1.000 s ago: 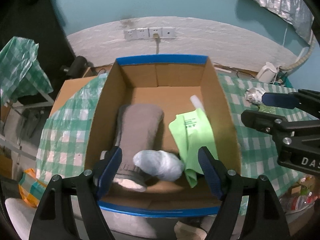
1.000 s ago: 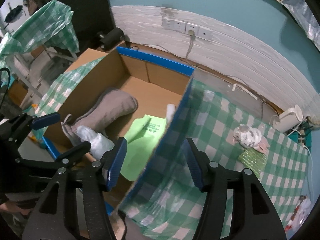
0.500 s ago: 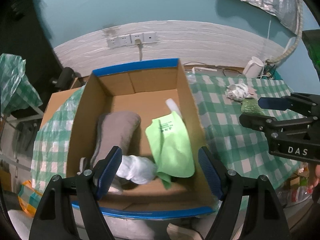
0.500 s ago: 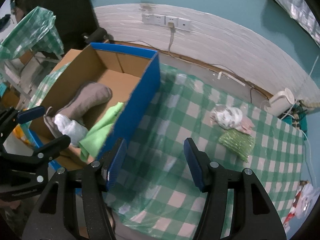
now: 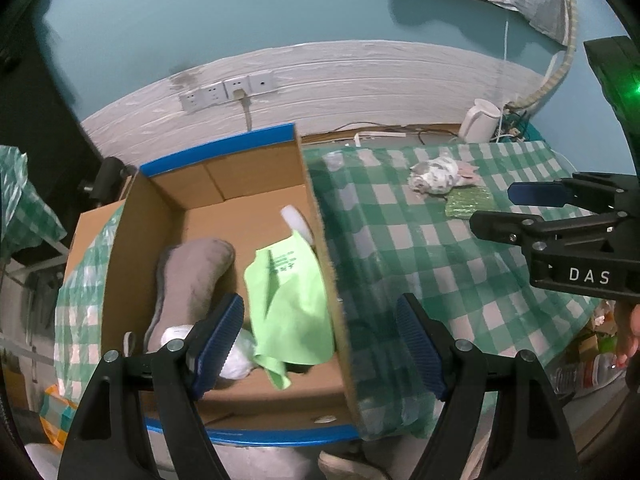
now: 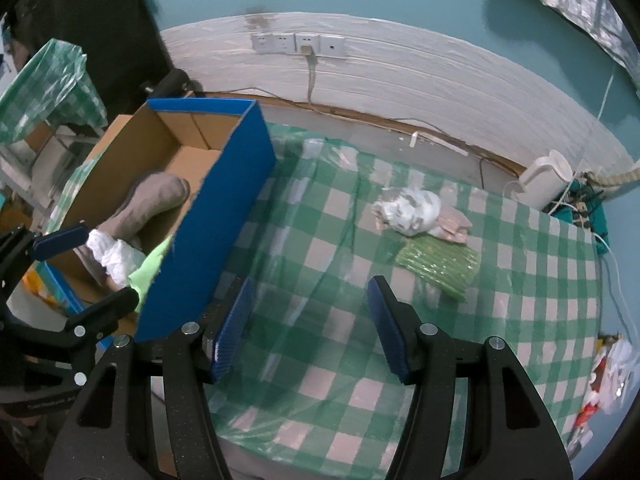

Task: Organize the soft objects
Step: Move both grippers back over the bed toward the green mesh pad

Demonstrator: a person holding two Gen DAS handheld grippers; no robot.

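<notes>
A cardboard box (image 5: 320,240) with blue edges holds a grey sock (image 5: 188,276), a white crumpled cloth (image 5: 236,356) and a light green cloth (image 5: 288,300). My left gripper (image 5: 320,344) hovers open over the box's right wall, nothing between its fingers. My right gripper (image 6: 308,324) hangs open above the green checked tablecloth (image 6: 320,380), empty. Further right on the cloth lie a crumpled white and grey fabric (image 6: 408,210) on a pinkish piece (image 6: 452,224) and a green textured pad (image 6: 438,262). The same box (image 6: 224,216) shows at the left of the right wrist view.
A white kettle (image 6: 544,178) and cables sit at the table's far right corner. Wall sockets (image 6: 298,44) with a plugged cord are behind. A green checked bag (image 6: 44,84) hangs at the left. Packets (image 6: 608,376) lie below the table's right edge.
Both grippers have moved to the right: the box has slid left in both views, and the fabrics on the tablecloth have come closer to the middle. Neither gripper's opening has changed.
</notes>
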